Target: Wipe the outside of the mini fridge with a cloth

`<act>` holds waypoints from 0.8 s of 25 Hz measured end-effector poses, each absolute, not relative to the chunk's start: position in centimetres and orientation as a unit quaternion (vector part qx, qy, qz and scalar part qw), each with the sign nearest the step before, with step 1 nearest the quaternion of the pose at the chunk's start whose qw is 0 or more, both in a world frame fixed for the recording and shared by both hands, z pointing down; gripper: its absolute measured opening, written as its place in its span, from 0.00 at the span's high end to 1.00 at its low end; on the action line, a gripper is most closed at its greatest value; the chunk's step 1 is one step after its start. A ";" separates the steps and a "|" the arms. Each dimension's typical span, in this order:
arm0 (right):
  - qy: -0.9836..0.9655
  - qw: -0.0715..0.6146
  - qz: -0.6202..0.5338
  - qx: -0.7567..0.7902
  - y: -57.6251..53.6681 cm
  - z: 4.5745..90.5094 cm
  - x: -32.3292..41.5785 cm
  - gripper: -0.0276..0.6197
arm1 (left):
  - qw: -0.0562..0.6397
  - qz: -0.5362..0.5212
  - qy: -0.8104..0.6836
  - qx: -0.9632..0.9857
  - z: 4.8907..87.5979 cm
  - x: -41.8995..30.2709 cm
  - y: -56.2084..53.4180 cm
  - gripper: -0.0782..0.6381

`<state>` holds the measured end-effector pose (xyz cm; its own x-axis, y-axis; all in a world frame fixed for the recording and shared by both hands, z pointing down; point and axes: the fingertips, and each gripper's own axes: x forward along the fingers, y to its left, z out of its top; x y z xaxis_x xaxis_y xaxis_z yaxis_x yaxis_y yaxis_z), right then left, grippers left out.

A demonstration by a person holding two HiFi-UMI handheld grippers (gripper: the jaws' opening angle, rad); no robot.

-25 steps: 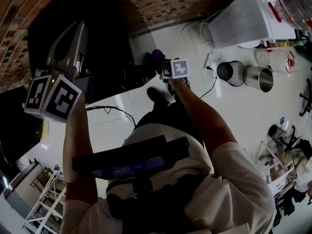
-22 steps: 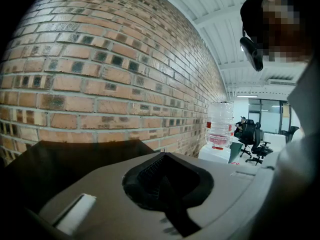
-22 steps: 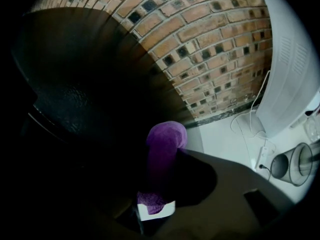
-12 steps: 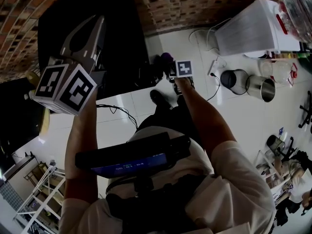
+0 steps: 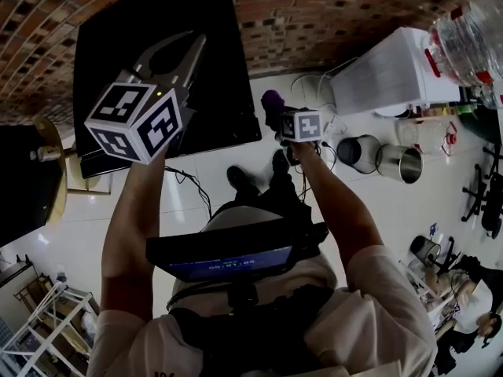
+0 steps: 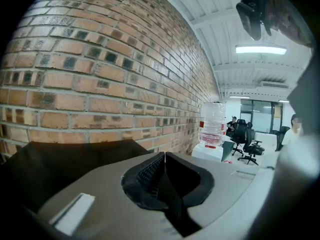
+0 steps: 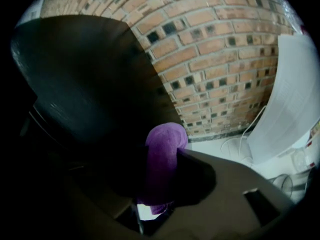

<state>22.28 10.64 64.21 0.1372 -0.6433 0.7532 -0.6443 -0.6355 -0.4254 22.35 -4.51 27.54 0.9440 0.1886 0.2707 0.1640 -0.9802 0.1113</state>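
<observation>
The right gripper (image 7: 163, 170) is clamped on the purple cloth (image 7: 165, 141), whose folded end points far-left at the black mini fridge (image 5: 224, 77). The left gripper (image 5: 185, 47), jaws together and empty, hangs over the fridge top. Whether the cloth touches the fridge cannot be told, because the fridge wall is dark and featureless.

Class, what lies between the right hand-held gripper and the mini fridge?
The purple cloth, gripped by the right hand-held gripper, lies before the mini fridge; the right gripper view shows this.

Right hand-held gripper (image 5: 277, 118) holds purple cloth (image 5: 272, 100) beside the black mini fridge (image 5: 228, 77).
</observation>
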 end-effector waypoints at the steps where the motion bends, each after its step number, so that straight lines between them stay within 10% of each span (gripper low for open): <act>1: -0.432 0.001 0.489 0.758 10.9 62.8 22.7 0.73 | 0.043 0.138 0.095 0.985 27.5 22.3 -4.4 0.85; 20: -0.570 0.050 0.266 0.775 10.1 31.9 22.0 0.73 | 0.140 0.012 0.090 0.986 23.2 12.2 -5.8 0.70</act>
<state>22.02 10.09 31.92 0.2073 -0.8578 0.4704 -0.9113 -0.3442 -0.2260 12.23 -5.80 23.18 0.9834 0.1815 -0.0007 0.1746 -0.9447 0.2776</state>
